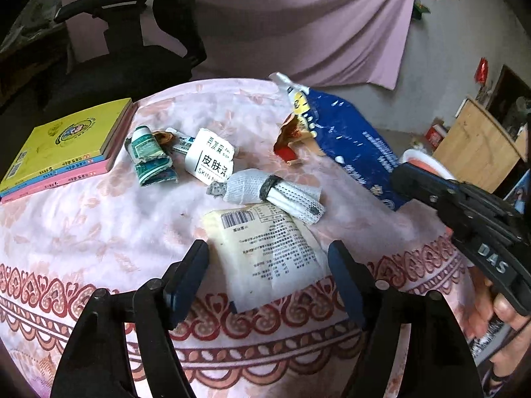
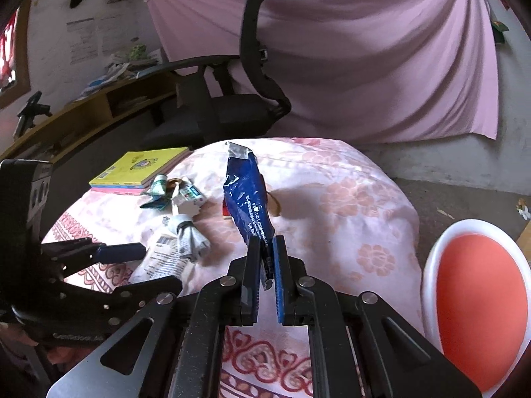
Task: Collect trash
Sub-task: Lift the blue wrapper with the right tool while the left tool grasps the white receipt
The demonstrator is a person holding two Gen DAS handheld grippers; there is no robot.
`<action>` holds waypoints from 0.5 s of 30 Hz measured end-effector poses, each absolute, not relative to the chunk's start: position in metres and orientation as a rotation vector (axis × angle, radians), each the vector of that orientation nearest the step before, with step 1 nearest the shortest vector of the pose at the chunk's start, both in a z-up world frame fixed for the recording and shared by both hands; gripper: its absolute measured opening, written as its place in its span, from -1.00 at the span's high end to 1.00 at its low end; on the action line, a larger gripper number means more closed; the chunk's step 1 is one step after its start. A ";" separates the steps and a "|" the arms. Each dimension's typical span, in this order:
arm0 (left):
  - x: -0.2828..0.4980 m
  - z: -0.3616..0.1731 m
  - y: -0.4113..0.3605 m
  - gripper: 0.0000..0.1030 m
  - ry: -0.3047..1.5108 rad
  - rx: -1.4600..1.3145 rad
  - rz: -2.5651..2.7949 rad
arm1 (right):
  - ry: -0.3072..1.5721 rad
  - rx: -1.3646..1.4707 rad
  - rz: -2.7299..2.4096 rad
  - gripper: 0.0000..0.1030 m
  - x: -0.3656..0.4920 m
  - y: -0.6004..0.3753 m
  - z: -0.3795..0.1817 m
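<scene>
Pinching blue snack bag (image 2: 247,195) in right gripper (image 2: 265,265); left gripper (image 1: 268,265) spread over cream wrapper (image 1: 265,252). Ahead, still uncollected: white mesh bundle (image 1: 275,192), squashed tubes (image 1: 151,159).

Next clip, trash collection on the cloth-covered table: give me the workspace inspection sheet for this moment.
Surface: pink floral tablecloth, patterned red border.
Job's things: blue bag lifted by the right gripper; pale printed wrapper; white mesh sleeve; white skin-care box; squeezed green tube; red-brown wrapper.
Clutter: stack of books at the far left corner.
Grippers: left gripper open, straddling the pale wrapper; right gripper shut on the blue bag.
Cables: nothing seen.
Surroundings: black office chair, pink hanging sheet, orange-seated stool.
</scene>
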State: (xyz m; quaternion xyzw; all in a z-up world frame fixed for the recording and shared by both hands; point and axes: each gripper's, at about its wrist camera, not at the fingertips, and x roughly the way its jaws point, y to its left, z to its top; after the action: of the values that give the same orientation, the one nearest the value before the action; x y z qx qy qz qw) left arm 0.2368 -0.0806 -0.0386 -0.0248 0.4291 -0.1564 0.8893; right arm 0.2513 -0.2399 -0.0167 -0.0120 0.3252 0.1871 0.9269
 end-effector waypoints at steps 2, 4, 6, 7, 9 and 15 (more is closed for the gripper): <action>0.237 -0.041 -0.087 -0.32 0.899 -0.004 -0.300 | 0.670 -0.019 0.383 0.89 0.251 -0.243 -0.016; 0.236 -0.042 -0.091 -0.30 0.897 0.033 -0.282 | 0.671 -0.012 0.386 0.89 0.251 -0.245 -0.017; 0.234 -0.043 -0.088 -0.17 0.893 0.032 -0.272 | 0.670 -0.008 0.393 0.89 0.250 -0.246 -0.016; 0.233 -0.044 -0.085 0.00 0.890 0.024 -0.264 | 0.668 -0.006 0.396 0.89 0.249 -0.246 -0.016; 0.233 -0.046 -0.076 0.12 0.887 -0.019 -0.258 | 0.655 -0.003 0.407 0.89 0.246 -0.247 -0.015; 0.228 -0.047 -0.059 0.53 0.875 -0.091 -0.253 | 0.594 -0.002 0.418 0.89 0.236 -0.247 -0.009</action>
State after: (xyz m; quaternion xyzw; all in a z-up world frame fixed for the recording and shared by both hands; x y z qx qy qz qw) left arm 0.2277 -0.0593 -0.0469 -0.0438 0.4222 -0.1222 0.8972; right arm 0.2363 -0.2466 -0.0085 -0.0011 0.2907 0.2044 0.9347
